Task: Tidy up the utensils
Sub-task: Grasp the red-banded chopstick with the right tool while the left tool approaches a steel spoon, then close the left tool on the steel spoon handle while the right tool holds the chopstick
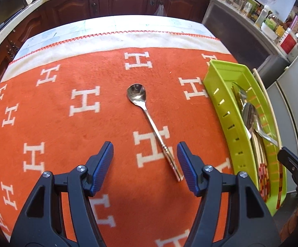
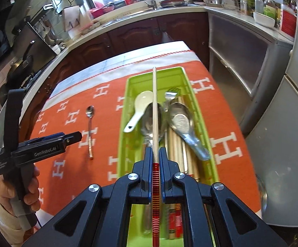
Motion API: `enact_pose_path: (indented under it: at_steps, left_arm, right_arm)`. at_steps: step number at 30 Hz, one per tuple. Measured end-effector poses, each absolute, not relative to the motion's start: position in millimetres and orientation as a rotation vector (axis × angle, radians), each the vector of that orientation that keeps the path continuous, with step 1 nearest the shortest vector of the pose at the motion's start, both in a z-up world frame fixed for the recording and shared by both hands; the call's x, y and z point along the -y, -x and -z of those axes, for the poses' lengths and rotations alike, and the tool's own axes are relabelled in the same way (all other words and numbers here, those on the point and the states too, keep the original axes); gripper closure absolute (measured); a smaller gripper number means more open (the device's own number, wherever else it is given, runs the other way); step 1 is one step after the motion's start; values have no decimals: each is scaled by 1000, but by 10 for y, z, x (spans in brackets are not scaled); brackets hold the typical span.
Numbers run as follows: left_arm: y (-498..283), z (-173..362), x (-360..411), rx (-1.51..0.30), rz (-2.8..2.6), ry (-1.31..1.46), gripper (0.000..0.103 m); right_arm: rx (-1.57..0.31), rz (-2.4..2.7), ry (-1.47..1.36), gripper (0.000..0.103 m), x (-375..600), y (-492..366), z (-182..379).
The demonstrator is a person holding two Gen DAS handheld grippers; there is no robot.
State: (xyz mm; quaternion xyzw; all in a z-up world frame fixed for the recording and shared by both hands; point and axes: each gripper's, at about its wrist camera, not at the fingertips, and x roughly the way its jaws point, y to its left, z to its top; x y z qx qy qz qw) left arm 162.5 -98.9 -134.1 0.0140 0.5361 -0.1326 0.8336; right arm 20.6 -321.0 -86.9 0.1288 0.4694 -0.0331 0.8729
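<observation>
Under the chopstick [image 2: 154,111], tray [image 2: 128,94] spoons (partly hidden) blur.

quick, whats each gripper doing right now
left gripper: open, empty, above the metal spoon on the cloth
right gripper: shut on a chopstick, over the green tray

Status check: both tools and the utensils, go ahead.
Left tool open above the metal spoon on the cloth. Right tool shut on a chopstick over the green tray. Nothing blocking.
</observation>
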Motion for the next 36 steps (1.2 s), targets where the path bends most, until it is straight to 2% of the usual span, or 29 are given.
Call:
enact_pose_path:
  at_steps: [7,9,10,15,18,20,23,36]
  left_arm:
    - [-1776,1497,1205,-1161,236,-69,42]
    - [-1794,1530,1223,-1167,219,-74,45]
    - [-1816,1554,1233,-1176,211,-74,50]
    - [-1857,1571,1249,-1175,182,-82,58]
    - [-1876,1566,1266,-1171,163,-96,73]
    - [-1879,1557,1286,-1173,168,-98,93]
    - [-1867,1548,1311,-1175,167,-106,101]
    - [-1614,1335,1084,-1190,220,53,101]
  right_arm:
    - [-1010,100,-265,98,3350,-282,993]
    - [-1016,100,-260,97,3313,-318,1036]
    - [-1017,102,-260,97,3300,-328,1050]
    - [-1018,97,-279,96,3281,-363,1081]
    - [-1010,92,-293,96,3289,-353,1075]
    - [-1008,92,-293,96,3282,-337,1068]
    - [-1002,88,-304,96,3274,-304,1064]
    - [-968,67,-336,96,3246,-123,936]
